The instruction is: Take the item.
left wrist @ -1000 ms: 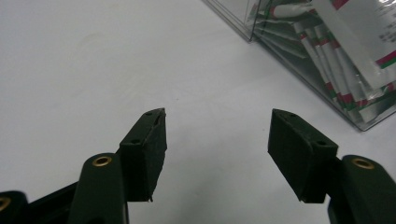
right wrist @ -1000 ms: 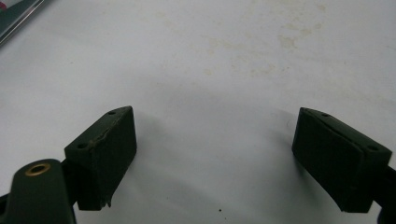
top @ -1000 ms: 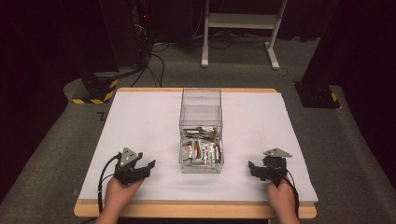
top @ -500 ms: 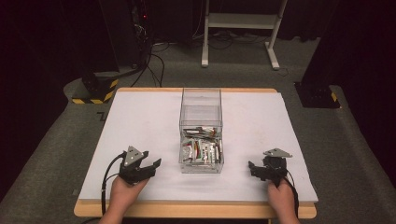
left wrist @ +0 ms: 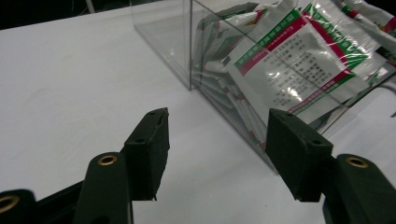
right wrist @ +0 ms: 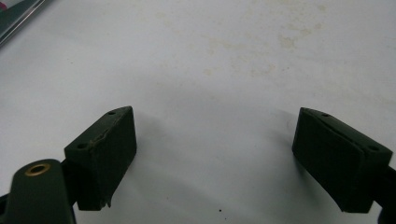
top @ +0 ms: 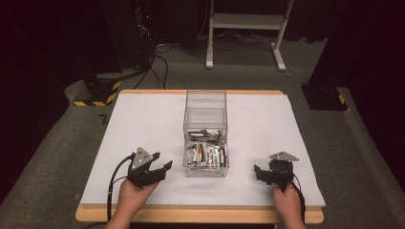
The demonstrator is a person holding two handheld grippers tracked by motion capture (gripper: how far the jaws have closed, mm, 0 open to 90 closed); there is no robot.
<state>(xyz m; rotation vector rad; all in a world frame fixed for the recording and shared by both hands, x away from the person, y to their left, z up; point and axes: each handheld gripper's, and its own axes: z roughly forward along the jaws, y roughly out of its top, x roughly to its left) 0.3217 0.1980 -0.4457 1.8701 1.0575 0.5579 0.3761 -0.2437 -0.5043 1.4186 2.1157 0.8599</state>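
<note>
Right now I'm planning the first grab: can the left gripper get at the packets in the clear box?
Probably yes, from above. The left gripper is open beside the clear box, with bare table between. The box's wall blocks a sideways approach to the packets, but the top looks open.

We see a big white table (top: 143, 124) with a tall clear plastic box (top: 206, 133) standing in the middle, and shiny little packets with red and green stripes (top: 205, 153) lie in the bottom of it. The person's left hand (top: 135, 194) holds the black left gripper (top: 160, 168) near the box's left side, and its jaws are spread apart and point toward the box. The right hand (top: 288, 202) holds the black right gripper (top: 260, 172) down by the table's near edge, to the right of the box.
</note>
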